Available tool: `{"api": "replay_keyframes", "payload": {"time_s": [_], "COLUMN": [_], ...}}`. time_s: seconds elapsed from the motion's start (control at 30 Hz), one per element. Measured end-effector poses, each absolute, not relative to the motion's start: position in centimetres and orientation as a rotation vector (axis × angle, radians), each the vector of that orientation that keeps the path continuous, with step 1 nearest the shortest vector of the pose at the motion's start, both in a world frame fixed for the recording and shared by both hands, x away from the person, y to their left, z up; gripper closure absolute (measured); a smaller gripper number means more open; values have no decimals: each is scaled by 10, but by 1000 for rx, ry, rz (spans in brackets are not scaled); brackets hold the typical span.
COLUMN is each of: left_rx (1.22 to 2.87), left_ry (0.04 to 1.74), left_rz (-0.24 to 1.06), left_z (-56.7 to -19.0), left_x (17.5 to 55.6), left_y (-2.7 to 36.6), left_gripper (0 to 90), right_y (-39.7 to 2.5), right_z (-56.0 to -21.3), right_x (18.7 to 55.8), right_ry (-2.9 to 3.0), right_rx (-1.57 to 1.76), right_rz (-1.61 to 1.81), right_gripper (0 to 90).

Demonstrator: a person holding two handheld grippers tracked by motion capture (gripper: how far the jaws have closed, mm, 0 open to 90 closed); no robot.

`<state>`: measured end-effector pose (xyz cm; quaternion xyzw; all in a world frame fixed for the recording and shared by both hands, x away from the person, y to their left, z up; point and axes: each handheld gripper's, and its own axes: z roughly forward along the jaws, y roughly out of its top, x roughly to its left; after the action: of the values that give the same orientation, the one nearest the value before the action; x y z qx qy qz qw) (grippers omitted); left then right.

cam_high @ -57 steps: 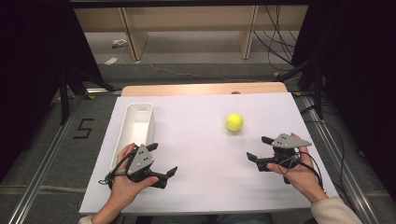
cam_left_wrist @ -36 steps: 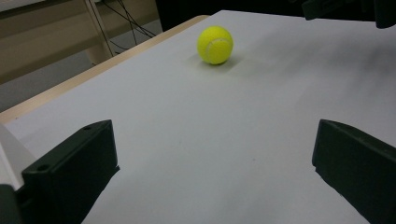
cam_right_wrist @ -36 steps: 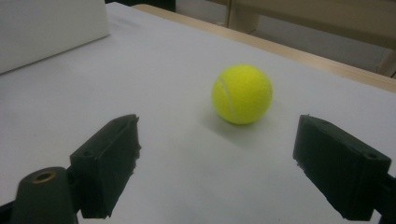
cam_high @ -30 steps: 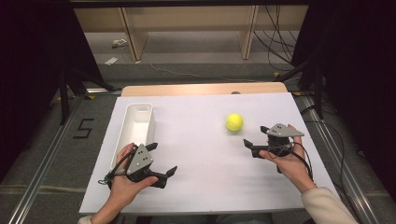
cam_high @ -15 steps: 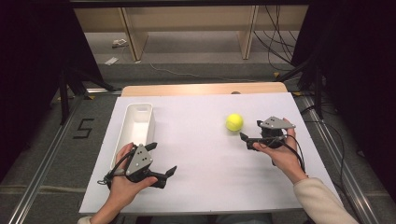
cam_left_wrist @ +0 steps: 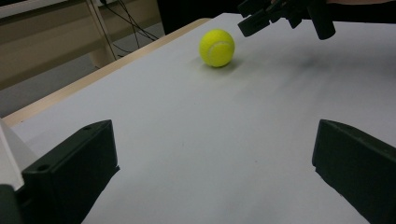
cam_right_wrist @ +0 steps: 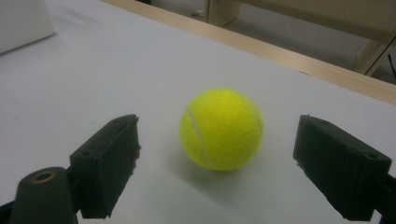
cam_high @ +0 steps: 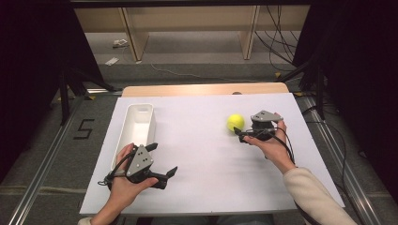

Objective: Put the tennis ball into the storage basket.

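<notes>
Fuzzy yellow-green tennis ball [cam_right_wrist: 221, 129] sits on the white sheet covering the table [cam_high: 211, 168], straight ahead of the right hand-held gripper [cam_high: 246, 134] and just off its jaw tips. In the right gripper view the ball lies between the lines of the two black jaws but slightly beyond them, nearer the far end of the gap than the near one; the jaws stand spread wide, wider than the ball, with nothing between their pads. Neither jaw touches the ball, and bare sheet shows on both sides of it.

Being round, the ball has no long axis to line up with, so I judge that the coming move turns only on direction: a short push forward along the jaws' own line should bring the ball between the pads, after which they can close.

Left hand-held gripper [cam_high: 159, 176] rests low on the sheet, also released, its jaws wide apart and holding nothing; the ball [cam_left_wrist: 217, 47] is well ahead of it, so the right hand is clearly the nearer one. Just beside the left gripper, on its outer side, lies a long white plastic tray [cam_high: 136, 129].
</notes>
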<state>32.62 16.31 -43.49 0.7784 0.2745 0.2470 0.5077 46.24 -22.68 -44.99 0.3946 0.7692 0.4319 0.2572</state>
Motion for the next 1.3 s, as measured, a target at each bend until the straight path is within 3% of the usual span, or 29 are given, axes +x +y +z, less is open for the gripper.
{"api": "replay_keyframes", "payload": {"time_s": [1.3], "left_rx": [1888], "left_ry": [656], "left_rz": [595], "left_z": [-435], "left_x": [324], "left_y": [162], "left_gripper": [0], "right_y": [-206], "right_z": [-484], "right_x": [518], "right_ry": [2153], "right_rx": [1132], "right_rz": [1041], "right_gripper": [139]}}
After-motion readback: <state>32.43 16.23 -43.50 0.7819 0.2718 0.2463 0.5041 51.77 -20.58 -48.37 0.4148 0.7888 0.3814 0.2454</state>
